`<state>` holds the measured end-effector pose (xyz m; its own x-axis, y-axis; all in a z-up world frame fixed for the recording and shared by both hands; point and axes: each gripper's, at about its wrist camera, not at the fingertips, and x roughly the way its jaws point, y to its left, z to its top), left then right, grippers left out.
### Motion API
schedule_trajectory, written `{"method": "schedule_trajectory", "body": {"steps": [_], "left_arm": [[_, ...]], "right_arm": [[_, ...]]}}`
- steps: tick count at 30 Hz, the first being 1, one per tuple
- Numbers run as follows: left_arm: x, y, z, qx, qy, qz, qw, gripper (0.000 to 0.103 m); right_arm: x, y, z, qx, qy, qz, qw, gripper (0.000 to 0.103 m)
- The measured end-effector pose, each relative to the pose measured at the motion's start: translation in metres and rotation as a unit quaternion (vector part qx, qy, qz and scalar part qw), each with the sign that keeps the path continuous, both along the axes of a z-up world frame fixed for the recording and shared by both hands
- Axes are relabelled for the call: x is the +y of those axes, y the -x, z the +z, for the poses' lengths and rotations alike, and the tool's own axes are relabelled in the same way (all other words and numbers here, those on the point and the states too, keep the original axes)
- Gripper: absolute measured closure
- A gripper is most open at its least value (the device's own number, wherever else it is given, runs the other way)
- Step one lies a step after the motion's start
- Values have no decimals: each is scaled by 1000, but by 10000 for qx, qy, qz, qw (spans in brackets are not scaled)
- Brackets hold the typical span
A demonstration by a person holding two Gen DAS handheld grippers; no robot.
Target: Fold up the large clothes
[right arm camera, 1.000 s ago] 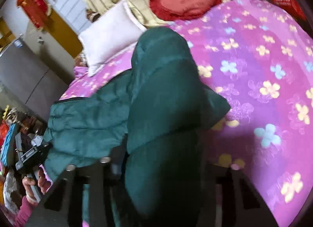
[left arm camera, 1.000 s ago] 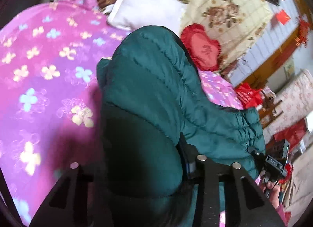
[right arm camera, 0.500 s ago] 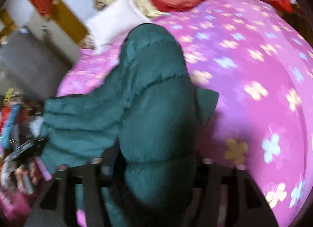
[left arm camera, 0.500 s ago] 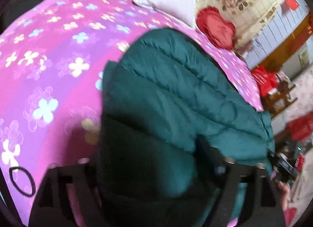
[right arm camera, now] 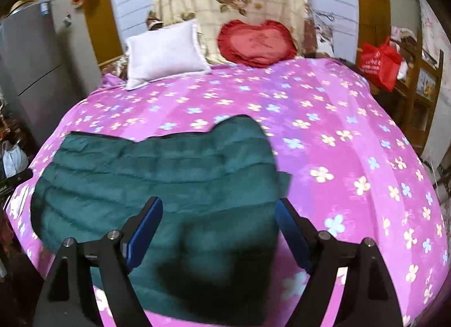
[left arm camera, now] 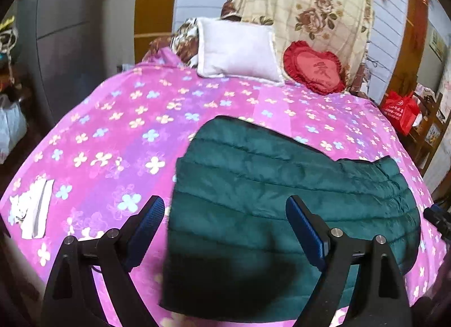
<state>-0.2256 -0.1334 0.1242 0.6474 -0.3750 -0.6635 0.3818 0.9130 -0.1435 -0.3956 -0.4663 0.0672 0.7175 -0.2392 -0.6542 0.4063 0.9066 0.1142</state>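
I see the bed's pink flowered sheet [left arm camera: 118,135] filling both views. On it lies the dark green quilted jacket [left arm camera: 282,186], folded flat near the foot of the bed: from the left wrist it spreads from centre toward 4 o'clock, from the right wrist from centre toward 9 o'clock. At 12 o'clock sit a white pillow [left arm camera: 236,51] and a red heart cushion [left arm camera: 315,68]. A red bag [right arm camera: 377,62] hangs at 2 o'clock. Only the left view gives me a white paper packet [left arm camera: 33,208] at 9 o'clock; only the right view gives me a grey cabinet [right arm camera: 31,68] at 10 o'clock. My left gripper [left arm camera: 225,214] stands wide, empty above the jacket. My right gripper [right arm camera: 218,214] is opening, clamping nothing.
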Motion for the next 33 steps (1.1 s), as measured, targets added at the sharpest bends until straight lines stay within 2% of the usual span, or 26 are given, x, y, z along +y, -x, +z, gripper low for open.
{"method": "schedule_trajectory", "body": {"steps": [5, 10, 16, 21, 33], "left_arm": [[-24, 23, -10, -174, -119, -22, 9998, 32], [-35, 36, -20, -231, -167, -1, 9996, 32], [-43, 47, -27, -317, -262, 46, 9991, 32], [-47, 54, -29, -381, -344, 19, 9987, 32], [-46, 59, -28, -454, -343, 131, 9983, 32]], "right_arm": [[44, -4, -11, -194, 26, 155, 9997, 18], [68, -7, -26, -287, -90, 251, 9992, 18], [77, -9, -37, -292, -202, 177, 9992, 18], [83, -10, -41, -210, -32, 160, 9996, 18], [87, -11, -44, -270, -118, 198, 9994, 18]]}}
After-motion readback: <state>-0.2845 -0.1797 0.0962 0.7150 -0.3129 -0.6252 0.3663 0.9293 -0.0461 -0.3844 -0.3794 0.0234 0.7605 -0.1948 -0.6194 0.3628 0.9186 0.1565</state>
